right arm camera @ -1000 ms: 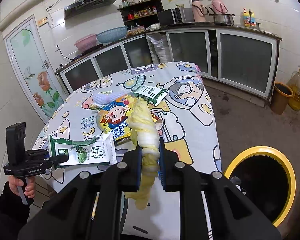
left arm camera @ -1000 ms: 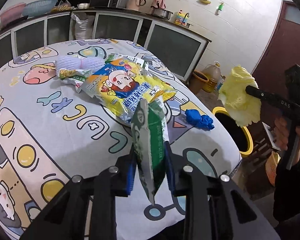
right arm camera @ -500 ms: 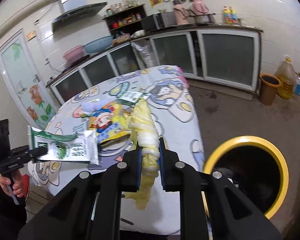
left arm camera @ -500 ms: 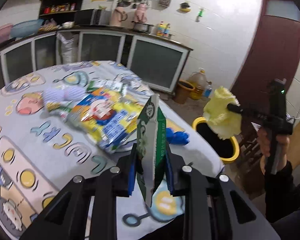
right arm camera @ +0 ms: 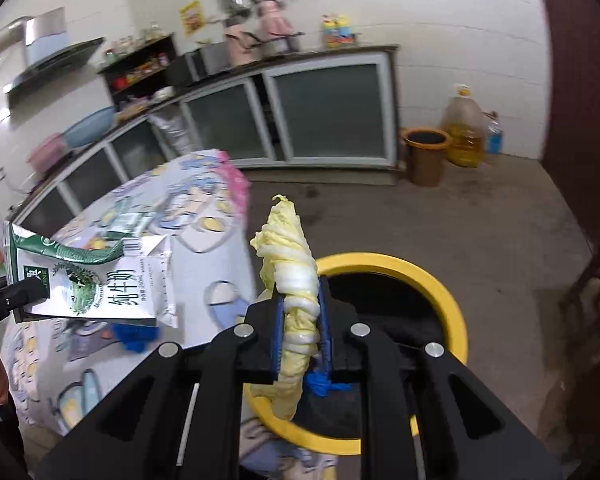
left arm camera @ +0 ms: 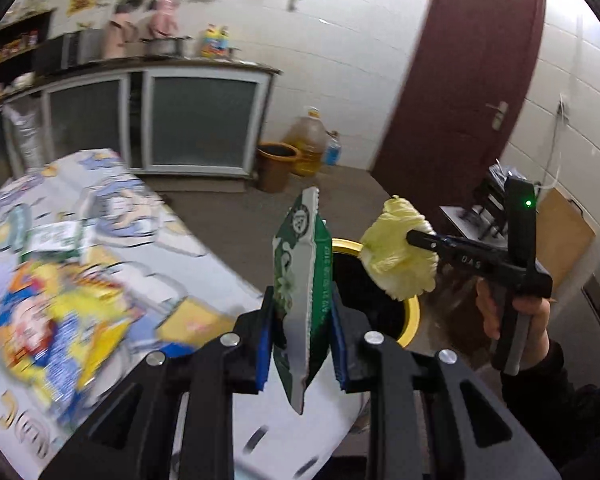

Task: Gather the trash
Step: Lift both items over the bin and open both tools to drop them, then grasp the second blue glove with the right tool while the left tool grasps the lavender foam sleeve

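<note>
Right tool (right arm camera: 301,322) pinches a pale yellow cabbage leaf (right arm camera: 290,256) over the yellow-rimmed black bin (right arm camera: 440,280); left tool (left arm camera: 300,334) pinches a green-and-white milk pouch (left arm camera: 300,276). Yellow snack bag (left arm camera: 60,320) awaits on the table (left arm camera: 204,264).

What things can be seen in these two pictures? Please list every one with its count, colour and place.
milk carton: 1, green and white, held in the left gripper, in the air near the table edge
cabbage leaf: 1, pale yellow, held in the right gripper, above the bin
trash bin: 1, yellow rim, black inside, on the floor beside the table
snack bag: 1, yellow and blue, on the table
blue scrap: 1, blue, on the table near its edge
table: 1, cartoon-print cloth
brown bucket: 1, on the floor by the cabinets
oil jug: 1, amber, beside the bucket
door: 1, dark red
left gripper: 1, black, jaws shut on the carton
right gripper: 1, black, jaws shut on the leaf
</note>
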`<action>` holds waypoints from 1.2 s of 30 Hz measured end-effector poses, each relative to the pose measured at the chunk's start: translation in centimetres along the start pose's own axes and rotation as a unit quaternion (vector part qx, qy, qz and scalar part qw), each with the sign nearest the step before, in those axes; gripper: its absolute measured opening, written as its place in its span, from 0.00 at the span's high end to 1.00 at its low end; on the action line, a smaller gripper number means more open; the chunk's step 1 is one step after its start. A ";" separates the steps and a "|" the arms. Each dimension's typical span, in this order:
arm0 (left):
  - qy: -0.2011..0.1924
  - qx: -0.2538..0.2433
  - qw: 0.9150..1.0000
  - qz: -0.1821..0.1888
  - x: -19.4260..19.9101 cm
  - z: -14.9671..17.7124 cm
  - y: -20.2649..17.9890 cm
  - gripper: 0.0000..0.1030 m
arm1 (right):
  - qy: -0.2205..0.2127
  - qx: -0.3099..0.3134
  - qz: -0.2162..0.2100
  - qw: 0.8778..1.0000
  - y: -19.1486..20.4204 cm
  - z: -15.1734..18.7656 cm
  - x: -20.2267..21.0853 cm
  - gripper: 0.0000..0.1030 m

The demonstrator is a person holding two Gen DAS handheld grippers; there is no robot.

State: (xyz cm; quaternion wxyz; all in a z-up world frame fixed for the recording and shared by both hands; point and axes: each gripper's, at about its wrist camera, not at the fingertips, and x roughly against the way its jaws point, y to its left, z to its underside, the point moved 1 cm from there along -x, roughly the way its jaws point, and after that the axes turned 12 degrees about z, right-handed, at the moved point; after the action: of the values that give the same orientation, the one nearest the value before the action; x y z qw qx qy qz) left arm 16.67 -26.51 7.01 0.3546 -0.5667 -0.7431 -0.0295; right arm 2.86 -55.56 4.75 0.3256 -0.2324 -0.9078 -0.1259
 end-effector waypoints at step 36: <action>-0.091 0.061 0.961 -0.255 10.6 4.9 11.1 0.08 | -0.064 0.084 -0.076 0.991 7.9 1.9 -0.8 0.30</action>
State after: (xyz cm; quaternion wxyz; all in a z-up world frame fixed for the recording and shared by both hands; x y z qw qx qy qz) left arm 22.76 -11.70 5.30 0.2996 -0.3358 -0.8928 -0.0220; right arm 6.40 -48.34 3.41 0.2742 -0.1419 -0.9493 -0.0586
